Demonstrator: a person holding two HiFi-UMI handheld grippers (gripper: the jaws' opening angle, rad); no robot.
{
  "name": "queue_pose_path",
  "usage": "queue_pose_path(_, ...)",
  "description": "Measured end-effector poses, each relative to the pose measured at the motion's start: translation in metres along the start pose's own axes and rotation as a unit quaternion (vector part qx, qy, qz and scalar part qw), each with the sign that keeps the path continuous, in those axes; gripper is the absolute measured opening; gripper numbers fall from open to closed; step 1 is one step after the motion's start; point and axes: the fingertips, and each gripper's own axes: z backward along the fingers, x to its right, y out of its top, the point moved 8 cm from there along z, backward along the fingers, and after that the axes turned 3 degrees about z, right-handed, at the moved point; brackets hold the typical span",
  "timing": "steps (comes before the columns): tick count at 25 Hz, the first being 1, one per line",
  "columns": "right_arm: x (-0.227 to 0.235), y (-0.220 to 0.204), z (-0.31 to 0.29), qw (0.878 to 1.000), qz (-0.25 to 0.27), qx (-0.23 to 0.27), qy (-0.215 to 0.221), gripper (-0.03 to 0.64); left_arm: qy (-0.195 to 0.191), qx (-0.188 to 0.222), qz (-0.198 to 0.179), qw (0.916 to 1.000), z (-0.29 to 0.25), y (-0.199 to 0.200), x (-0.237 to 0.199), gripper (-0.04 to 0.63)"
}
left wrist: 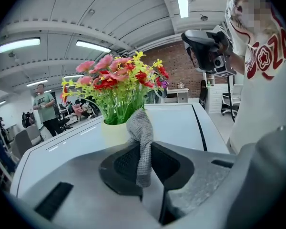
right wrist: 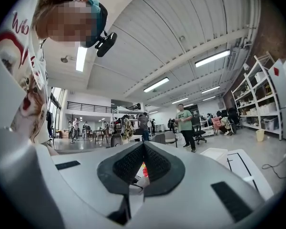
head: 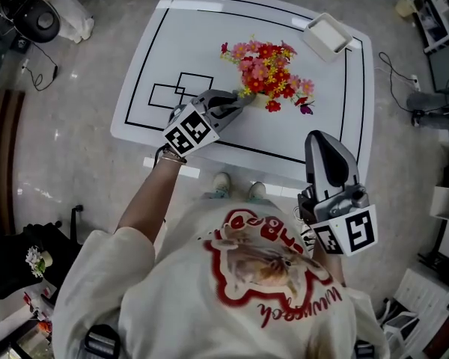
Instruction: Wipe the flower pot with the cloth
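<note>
The pot (left wrist: 115, 133), full of flowers (head: 268, 72), sits around the middle of the table (head: 314, 129). The cloth (left wrist: 142, 136) is just in front of its side, can't tell if it's touching. Left gripper (head: 241, 100) is clamped on the cloth, arm reached out over the table, tipped a bit downward. Right gripper (head: 323, 142) hangs by the person's chest, roughly level, jaws together, nothing in them.
</note>
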Motion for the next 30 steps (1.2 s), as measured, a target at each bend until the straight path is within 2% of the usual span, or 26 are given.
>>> queue_pose_path(18,0.003,-0.003,0.005,1.0,0.001,0.001,0.004,-0.002,-0.005,0.01,0.004,0.9999,-0.014,0.011,0.018,0.046)
queue_pose_path(30,0.002,-0.004,0.0,1.0,0.0,-0.001,0.008,-0.002,0.001,0.098,0.015,0.9951,0.012,0.028,0.05,0.046)
